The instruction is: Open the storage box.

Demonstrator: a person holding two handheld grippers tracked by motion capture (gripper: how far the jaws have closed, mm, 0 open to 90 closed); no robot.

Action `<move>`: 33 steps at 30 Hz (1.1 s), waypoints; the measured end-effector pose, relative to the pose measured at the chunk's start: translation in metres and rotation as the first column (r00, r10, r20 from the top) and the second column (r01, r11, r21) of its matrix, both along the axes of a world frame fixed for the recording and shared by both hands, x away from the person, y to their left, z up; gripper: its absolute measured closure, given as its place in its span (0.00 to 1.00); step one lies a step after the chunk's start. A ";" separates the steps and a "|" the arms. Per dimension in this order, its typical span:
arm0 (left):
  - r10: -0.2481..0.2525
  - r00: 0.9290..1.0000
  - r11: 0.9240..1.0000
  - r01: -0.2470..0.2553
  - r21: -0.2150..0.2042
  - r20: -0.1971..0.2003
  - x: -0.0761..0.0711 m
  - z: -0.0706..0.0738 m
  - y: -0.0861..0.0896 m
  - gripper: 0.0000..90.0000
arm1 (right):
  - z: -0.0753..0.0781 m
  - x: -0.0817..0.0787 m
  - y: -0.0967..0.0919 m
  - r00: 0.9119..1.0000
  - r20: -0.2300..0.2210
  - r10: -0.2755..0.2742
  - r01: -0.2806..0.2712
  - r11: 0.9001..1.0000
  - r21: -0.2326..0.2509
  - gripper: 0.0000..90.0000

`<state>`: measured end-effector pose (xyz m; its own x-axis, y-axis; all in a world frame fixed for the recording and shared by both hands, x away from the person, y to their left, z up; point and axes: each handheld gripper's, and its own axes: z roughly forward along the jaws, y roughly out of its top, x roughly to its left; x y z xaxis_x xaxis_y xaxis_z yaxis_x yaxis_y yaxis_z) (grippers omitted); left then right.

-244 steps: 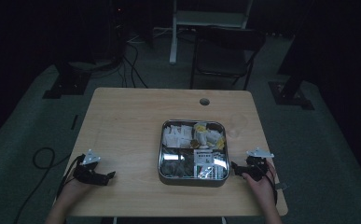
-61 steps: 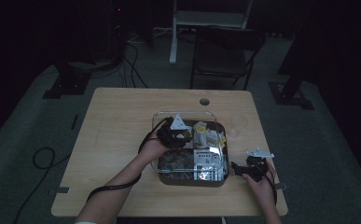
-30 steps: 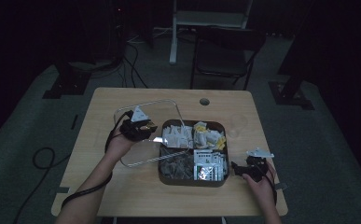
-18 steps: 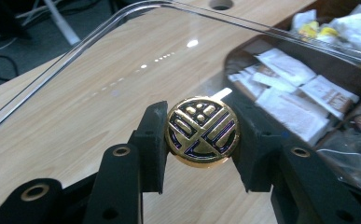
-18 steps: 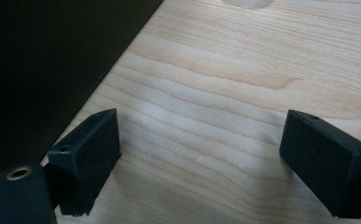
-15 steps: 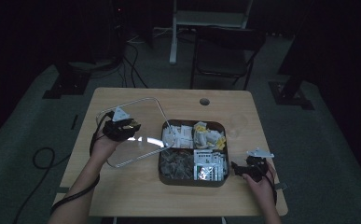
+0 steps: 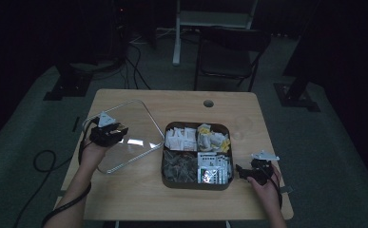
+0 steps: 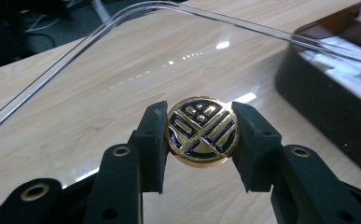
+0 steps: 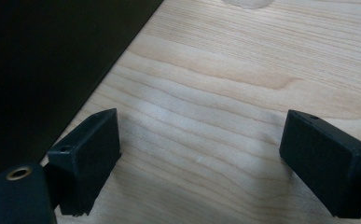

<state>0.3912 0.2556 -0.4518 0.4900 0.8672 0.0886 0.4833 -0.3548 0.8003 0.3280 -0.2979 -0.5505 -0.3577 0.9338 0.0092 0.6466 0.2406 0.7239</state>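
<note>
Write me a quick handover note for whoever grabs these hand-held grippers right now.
Left hand-held gripper: shut on the gold knob of the clear lid, holding it over the table to the left of the box.
Right hand-held gripper: open, empty, resting on the table beside the box's right side.
Compartment box: uncovered, sachets in its four sections.
Done: lid is off the box.
Left: set the lid down and let go; probably the sachets come next.
</note>
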 end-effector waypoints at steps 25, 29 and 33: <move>0.169 0.984 0.985 -0.171 -0.031 -0.057 0.016 -0.061 0.009 0.66 | 0.000 0.000 0.000 1.000 0.000 0.000 0.000 1.000 0.000 0.13; 0.175 0.983 0.984 -0.177 -0.026 -0.060 0.020 -0.068 0.011 0.66 | 0.000 0.000 0.000 1.000 0.000 0.000 0.000 1.000 0.000 0.13; 0.190 0.979 0.980 -0.194 -0.036 -0.076 0.026 -0.073 0.013 0.66 | 0.000 0.000 0.000 1.000 0.000 0.000 0.000 1.000 0.000 0.13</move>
<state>0.4168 0.2683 -0.5249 0.3177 0.9480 0.0200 0.5961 -0.2161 0.7733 0.3280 -0.2979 -0.5505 -0.3580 0.9337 0.0088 0.6463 0.2410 0.7240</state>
